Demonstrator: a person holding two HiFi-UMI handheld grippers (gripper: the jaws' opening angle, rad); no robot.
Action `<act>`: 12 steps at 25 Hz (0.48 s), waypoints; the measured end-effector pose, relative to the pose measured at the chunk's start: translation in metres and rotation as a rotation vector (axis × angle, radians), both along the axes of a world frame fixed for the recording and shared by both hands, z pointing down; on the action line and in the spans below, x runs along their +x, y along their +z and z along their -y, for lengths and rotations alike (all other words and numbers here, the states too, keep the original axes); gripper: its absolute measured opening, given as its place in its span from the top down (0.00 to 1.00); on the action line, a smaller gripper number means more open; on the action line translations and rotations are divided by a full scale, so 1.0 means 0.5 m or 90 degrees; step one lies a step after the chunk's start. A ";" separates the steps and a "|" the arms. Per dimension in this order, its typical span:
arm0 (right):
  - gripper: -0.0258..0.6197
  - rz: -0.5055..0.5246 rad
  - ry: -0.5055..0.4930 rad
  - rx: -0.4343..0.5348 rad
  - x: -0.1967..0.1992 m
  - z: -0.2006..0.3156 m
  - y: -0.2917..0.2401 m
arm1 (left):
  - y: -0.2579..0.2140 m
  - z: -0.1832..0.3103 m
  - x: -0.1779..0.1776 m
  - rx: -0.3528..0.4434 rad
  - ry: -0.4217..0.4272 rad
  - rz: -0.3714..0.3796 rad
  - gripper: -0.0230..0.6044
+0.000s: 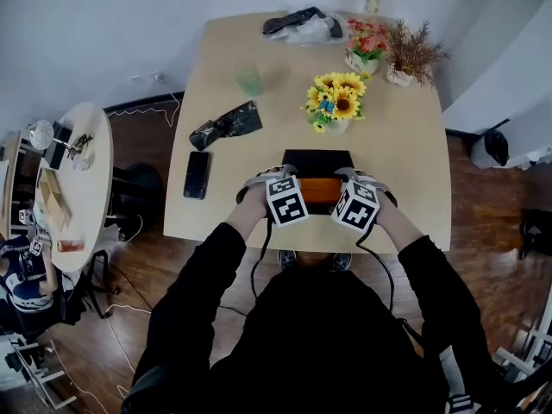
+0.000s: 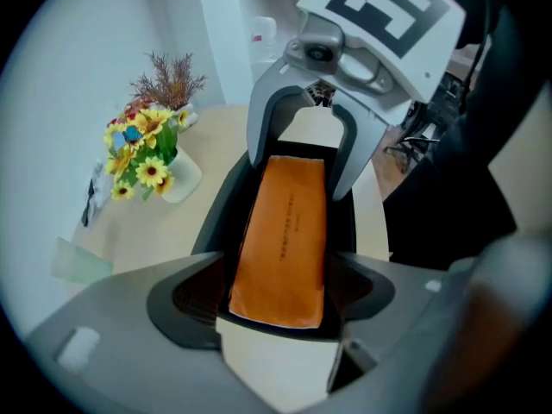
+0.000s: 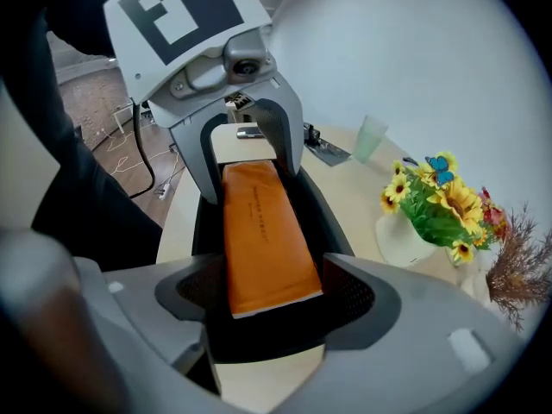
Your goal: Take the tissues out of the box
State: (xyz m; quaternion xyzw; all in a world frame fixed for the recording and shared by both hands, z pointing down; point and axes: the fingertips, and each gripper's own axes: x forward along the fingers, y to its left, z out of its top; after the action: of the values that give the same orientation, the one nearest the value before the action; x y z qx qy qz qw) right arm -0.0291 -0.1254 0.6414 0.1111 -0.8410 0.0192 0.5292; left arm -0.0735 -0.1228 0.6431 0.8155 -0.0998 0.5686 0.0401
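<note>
An orange tissue pack (image 1: pixel 320 190) lies lengthwise in an open black box (image 1: pixel 317 156) near the front edge of the wooden table. My left gripper (image 1: pixel 293 188) sits at the pack's left end and my right gripper (image 1: pixel 347 190) at its right end, facing each other. In the left gripper view the pack (image 2: pixel 285 231) runs from between my left gripper's (image 2: pixel 280 296) open jaws to the right gripper (image 2: pixel 297 175) beyond. Dark gaps show beside the pack. The right gripper view mirrors this: the pack (image 3: pixel 259 231) reaches between my right gripper's (image 3: pixel 272 296) open jaws, with the left gripper (image 3: pixel 250 175) behind.
A white vase of sunflowers (image 1: pixel 335 102) stands just behind the box. A black phone (image 1: pixel 197 174) and a black bag (image 1: pixel 226 124) lie to the left, with a green cup (image 1: pixel 250 80) further back. Two more potted plants (image 1: pixel 388 50) stand at the far right. A round side table (image 1: pixel 73 179) is on the left.
</note>
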 end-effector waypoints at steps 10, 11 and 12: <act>0.48 -0.035 0.020 0.014 -0.010 0.012 0.027 | 0.035 0.008 -0.001 0.017 -0.005 -0.008 0.50; 0.49 -0.032 0.021 0.016 -0.008 0.008 0.026 | 0.032 0.005 0.000 0.018 -0.003 -0.010 0.51; 0.49 -0.026 0.023 0.019 -0.006 0.004 0.023 | 0.027 0.002 0.000 0.021 0.000 -0.016 0.51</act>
State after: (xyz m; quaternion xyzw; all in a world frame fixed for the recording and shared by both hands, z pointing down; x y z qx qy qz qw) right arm -0.0322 -0.1274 0.6528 0.1345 -0.8279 0.0135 0.5444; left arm -0.0733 -0.1239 0.6566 0.8231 -0.1087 0.5567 0.0281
